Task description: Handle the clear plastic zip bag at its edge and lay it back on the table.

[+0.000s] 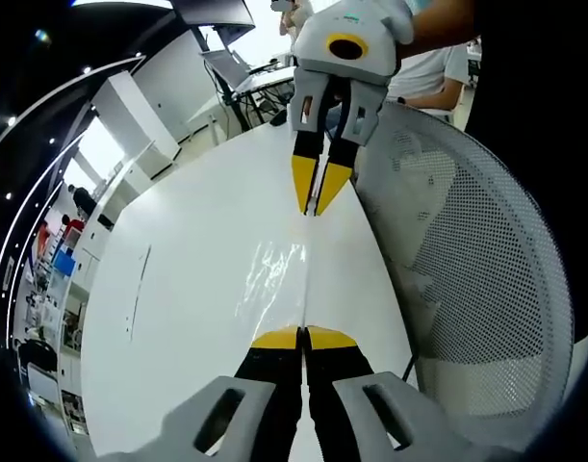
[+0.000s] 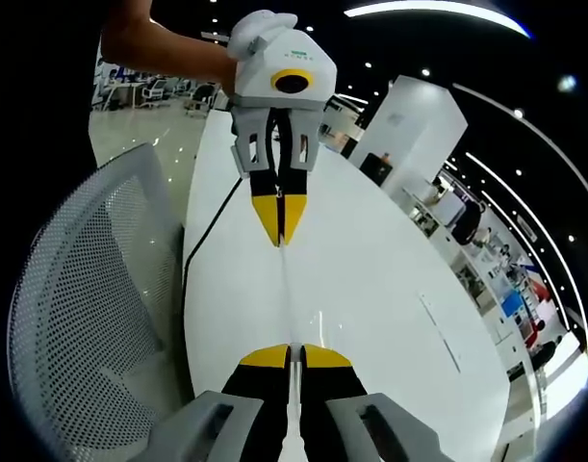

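A clear plastic zip bag hangs stretched over the white table, glinting in the light. My left gripper is shut on its near edge at the bottom of the left gripper view. Facing it, my right gripper pinches the far edge with its yellow tips. In the right gripper view the bag shows edge-on as a thin line from my right gripper, shut on it, up to my left gripper.
A white mesh chair back stands close against the table's long edge, also in the right gripper view. A black cable runs along the table rim. A person's arm holds the far gripper. Shelves and desks lie beyond.
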A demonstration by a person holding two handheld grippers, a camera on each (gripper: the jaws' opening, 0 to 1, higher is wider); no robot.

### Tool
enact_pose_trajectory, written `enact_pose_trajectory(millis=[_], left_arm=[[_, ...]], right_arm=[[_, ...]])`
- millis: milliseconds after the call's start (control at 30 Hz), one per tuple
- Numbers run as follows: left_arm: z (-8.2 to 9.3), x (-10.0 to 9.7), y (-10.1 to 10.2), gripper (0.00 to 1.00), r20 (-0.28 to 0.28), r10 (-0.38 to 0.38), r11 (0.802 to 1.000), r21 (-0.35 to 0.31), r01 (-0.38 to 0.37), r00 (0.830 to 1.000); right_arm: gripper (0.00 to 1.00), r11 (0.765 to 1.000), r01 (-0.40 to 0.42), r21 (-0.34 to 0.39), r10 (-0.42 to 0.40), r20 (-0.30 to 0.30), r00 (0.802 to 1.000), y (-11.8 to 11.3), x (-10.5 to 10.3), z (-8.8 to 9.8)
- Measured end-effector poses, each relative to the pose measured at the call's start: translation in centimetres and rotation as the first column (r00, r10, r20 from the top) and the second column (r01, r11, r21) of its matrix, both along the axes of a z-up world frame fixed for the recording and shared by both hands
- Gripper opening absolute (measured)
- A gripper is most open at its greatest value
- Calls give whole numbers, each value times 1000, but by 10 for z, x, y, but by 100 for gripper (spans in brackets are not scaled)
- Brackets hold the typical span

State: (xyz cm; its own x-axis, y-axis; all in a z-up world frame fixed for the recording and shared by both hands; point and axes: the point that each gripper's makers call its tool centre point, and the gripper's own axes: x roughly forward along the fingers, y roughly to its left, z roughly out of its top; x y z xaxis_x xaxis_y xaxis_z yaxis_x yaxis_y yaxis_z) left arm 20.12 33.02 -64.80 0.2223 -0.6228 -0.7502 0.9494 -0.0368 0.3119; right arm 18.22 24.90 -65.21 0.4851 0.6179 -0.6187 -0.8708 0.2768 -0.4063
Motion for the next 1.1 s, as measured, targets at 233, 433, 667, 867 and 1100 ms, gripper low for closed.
enact_pose_trajectory(millis=[233,433,667,867,1100], left_arm=[[0,-1,1,0,1,0,1000,0,0,1000],[0,-1,2,0,-1,0,1000,4,0,1000],[-1,-1,6,0,-7,3,1000,10,-3,1000],[-2,0,9,0,-8,6,1000,13,-5,1000],[-2,1,14,0,-11,13,1000,20,-12,1000]], right_arm=[[0,1000,9,1,-9,-1,1000,-4,-3,-1],[0,1000,18,1,-18,-2,1000,-6,-4,-2],[0,1000,26,5,-26,-8,1000,-9,-7,-4],[0,999,35,7,-35,-12,999,-11,-7,-6],[0,999,34,6,-34,-21,999,-12,-8,-8]])
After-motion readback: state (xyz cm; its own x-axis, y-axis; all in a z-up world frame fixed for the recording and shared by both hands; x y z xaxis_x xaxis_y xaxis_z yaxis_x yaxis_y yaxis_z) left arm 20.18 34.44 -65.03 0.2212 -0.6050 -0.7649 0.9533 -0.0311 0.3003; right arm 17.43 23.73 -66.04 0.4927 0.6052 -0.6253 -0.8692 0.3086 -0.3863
